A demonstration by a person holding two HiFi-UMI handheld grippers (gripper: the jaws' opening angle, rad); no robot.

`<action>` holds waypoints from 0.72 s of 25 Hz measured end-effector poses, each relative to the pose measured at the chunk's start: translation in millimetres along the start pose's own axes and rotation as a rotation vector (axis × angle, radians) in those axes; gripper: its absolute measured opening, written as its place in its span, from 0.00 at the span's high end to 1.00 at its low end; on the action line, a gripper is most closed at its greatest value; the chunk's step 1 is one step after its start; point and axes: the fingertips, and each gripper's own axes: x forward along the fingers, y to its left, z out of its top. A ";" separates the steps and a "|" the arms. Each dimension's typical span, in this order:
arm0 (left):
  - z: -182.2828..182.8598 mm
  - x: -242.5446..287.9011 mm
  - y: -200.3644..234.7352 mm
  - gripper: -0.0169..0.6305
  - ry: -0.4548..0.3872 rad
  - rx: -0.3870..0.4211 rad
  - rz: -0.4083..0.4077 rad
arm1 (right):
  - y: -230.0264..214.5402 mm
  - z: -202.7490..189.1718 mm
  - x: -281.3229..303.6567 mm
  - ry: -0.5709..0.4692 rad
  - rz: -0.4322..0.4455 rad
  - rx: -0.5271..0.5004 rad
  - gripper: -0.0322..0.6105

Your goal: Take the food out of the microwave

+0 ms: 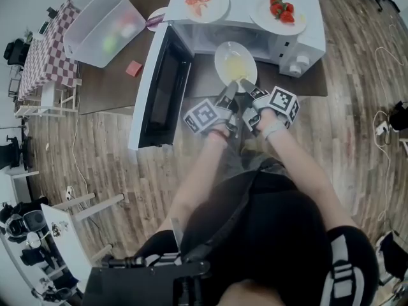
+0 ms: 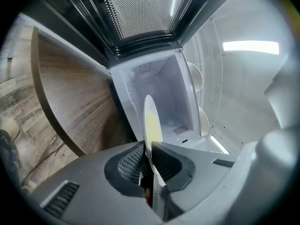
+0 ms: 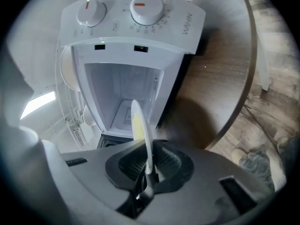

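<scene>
The left gripper [image 1: 229, 95] and right gripper [image 1: 248, 89] each clamp the near rim of the plate [image 1: 224, 51] of yellow food [image 1: 234, 69]. It hangs at upper centre, before the open microwave [image 1: 306, 40].

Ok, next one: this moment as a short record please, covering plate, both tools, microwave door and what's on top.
plate: white, yellow food on it, just outside the open microwave
left tool: shut on the plate's near rim
right tool: shut on the same rim, beside the left
door: swung open to the left
on top: strawberry plate, plate of red food
</scene>
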 end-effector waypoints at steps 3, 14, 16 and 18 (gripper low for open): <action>-7.3 -7.2 -1.9 0.91 0.001 -0.008 0.003 | -3.2 -5.7 -8.5 0.000 0.000 0.019 0.90; -17.2 -20.4 1.3 0.91 0.033 -0.020 0.010 | -10.2 -19.2 -18.8 -0.022 -0.011 0.065 0.90; -16.7 -25.7 0.8 0.91 0.038 -0.019 0.010 | -9.1 -24.7 -18.7 -0.024 -0.002 0.075 0.90; -16.1 -31.5 1.1 0.91 0.046 -0.017 0.010 | -8.4 -30.7 -19.6 -0.028 -0.001 0.082 0.90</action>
